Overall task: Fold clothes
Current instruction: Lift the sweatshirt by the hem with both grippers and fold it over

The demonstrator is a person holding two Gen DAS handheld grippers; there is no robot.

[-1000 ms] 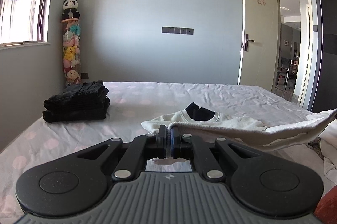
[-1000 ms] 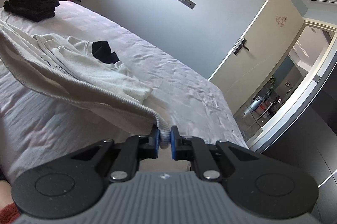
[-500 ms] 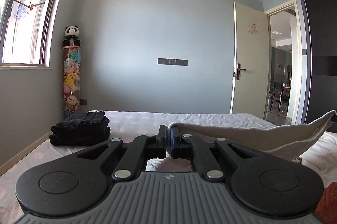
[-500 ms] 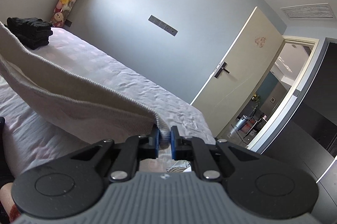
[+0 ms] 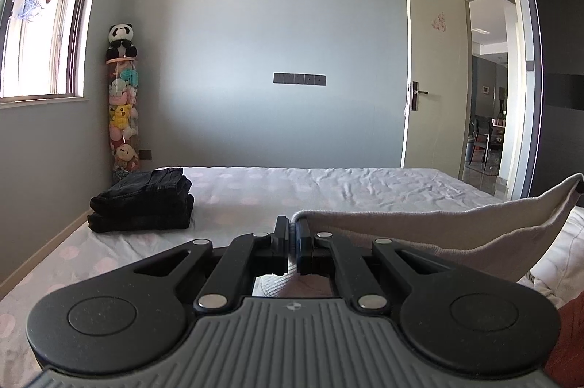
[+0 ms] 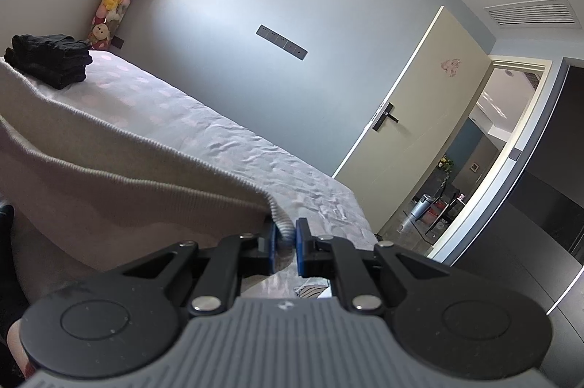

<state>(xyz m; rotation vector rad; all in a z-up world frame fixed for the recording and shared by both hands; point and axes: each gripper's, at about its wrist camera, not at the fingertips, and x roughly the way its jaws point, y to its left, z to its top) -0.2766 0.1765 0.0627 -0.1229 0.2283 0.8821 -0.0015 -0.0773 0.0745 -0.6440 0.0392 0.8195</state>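
Note:
A cream sweatshirt (image 5: 438,227) hangs stretched between both grippers above the bed (image 5: 328,183). My left gripper (image 5: 292,223) is shut on one corner of its ribbed hem, and the cloth runs off to the right. In the right wrist view the same sweatshirt (image 6: 109,176) spreads to the left, and my right gripper (image 6: 284,231) is shut on the other hem corner, the ribbed edge pinched between the blue pads. The rest of the garment hangs below the grippers, out of sight.
A stack of folded dark clothes (image 5: 146,202) lies at the bed's far left corner. A tube of plush toys (image 5: 122,110) stands by the grey wall. An open door (image 5: 430,77) is on the right. White cloth (image 5: 558,264) lies at the bed's right edge.
Both grippers rose with the sweatshirt's hem. A second ago its body and black collar lay on the bed; now the cloth is lifted and the collar is out of view.

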